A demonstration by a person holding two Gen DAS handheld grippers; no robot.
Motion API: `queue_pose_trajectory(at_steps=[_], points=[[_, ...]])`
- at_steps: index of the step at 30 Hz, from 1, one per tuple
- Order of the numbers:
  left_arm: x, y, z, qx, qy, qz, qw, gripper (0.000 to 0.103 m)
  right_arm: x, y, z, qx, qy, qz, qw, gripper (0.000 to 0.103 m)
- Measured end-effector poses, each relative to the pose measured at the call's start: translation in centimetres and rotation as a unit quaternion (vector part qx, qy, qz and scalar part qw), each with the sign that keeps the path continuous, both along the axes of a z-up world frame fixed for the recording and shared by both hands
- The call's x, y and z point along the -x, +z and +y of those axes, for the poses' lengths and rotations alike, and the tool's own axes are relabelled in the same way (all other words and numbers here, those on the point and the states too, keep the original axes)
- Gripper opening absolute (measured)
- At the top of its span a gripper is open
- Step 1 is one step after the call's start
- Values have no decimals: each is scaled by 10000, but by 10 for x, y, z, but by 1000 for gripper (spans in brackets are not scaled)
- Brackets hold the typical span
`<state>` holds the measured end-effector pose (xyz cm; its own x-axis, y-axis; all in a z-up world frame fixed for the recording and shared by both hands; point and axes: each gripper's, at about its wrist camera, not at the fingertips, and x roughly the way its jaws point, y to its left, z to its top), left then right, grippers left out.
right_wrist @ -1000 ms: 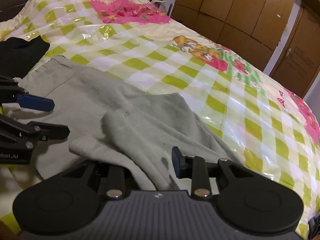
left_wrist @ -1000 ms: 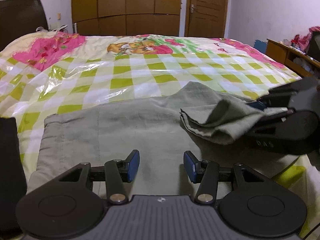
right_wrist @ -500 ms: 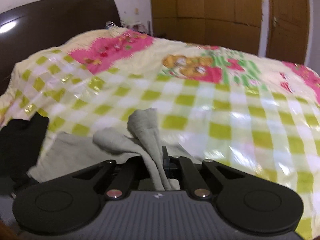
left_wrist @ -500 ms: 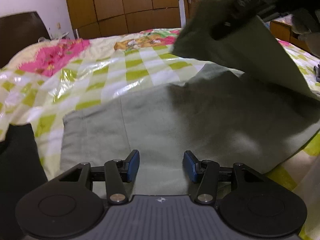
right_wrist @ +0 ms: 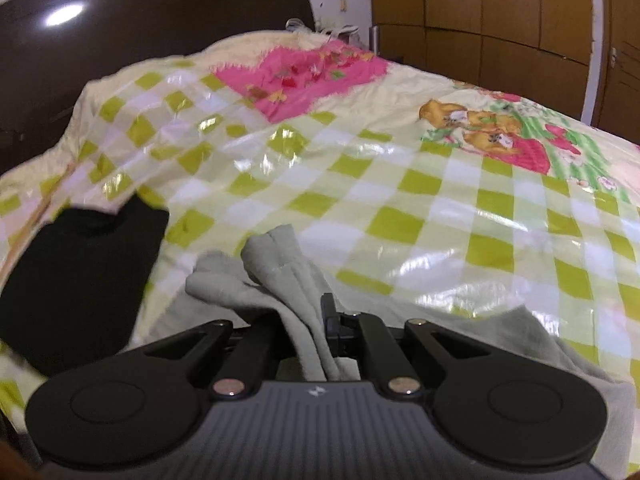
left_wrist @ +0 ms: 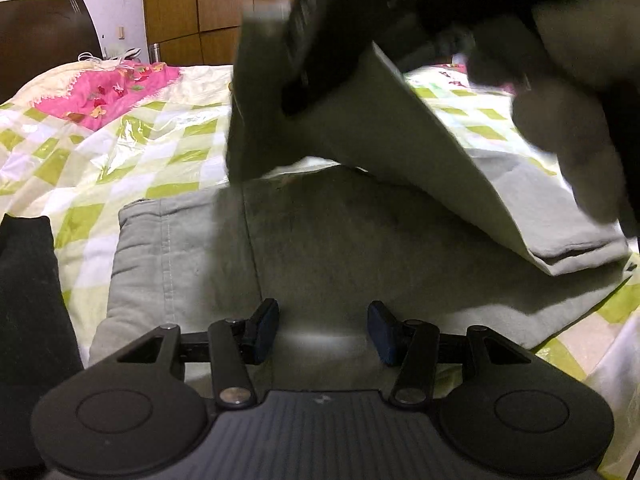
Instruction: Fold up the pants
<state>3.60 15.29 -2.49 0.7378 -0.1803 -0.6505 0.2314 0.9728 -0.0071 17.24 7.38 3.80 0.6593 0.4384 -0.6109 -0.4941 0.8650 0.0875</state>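
Grey-green pants (left_wrist: 320,248) lie on the bed (left_wrist: 132,152), spread over a shiny bedspread with green and white squares. One part of the pants, the waist end, lies flat near the bottom of the left wrist view. The other part is lifted up in the air above it, like a flap (left_wrist: 384,136).

The right hand-held gripper (right_wrist: 320,332) is squeezed tight on the pants. In the right wrist view a bunch of the cloth (right_wrist: 276,272) sticks out between its closed fingers. In the left wrist view this same hand-held gripper shows as a dark, blurry shape (left_wrist: 320,40) at the top, with the cloth hanging down from it.

The left hand-held gripper (left_wrist: 323,330) is open. Its two blue pads (left_wrist: 265,330) stand apart just above the flat part of the pants, with nothing held between them.

A black piece of clothing (right_wrist: 84,276) lies on the bed just beside the pants. A dark headboard (right_wrist: 152,12) stands at the end of the bed, and brown wooden cupboards (right_wrist: 500,8) stand behind it.
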Motion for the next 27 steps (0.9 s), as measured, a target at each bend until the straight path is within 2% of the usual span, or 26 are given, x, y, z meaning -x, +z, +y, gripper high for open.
queue_pose_trajectory(at_steps=[3, 5, 7, 10, 13, 18, 21, 27], points=[[1, 0, 3, 51, -19, -35, 10000, 62, -4, 14, 0, -397, -127, -110, 9991, 2], [3, 0, 5, 88, -12, -51, 9999, 62, -5, 13, 11, -315, -38, -171, 9994, 2], [6, 1, 9, 106, 17, -57, 9999, 62, -3, -2, 27, -77, 205, -51, 9997, 3], [14, 1, 12, 73, 77, -50, 9999, 62, 0, -31, 48, 126, 635, 395, 9971, 4], [21, -1, 16, 124, 155, -8, 9998, 63, 2, -46, 58, 211, 748, 545, 9955, 4], [19, -5, 23, 306, 184, 95, 9993, 63, 0, -30, 47, -85, 547, 401, 9977, 4], [12, -8, 28, 363, 175, 177, 9990, 63, 2, -18, 47, -99, 552, 235, 9982, 4], [12, -9, 29, 319, 174, 150, 9992, 63, 14, -35, 77, 169, 938, 275, 9951, 4]])
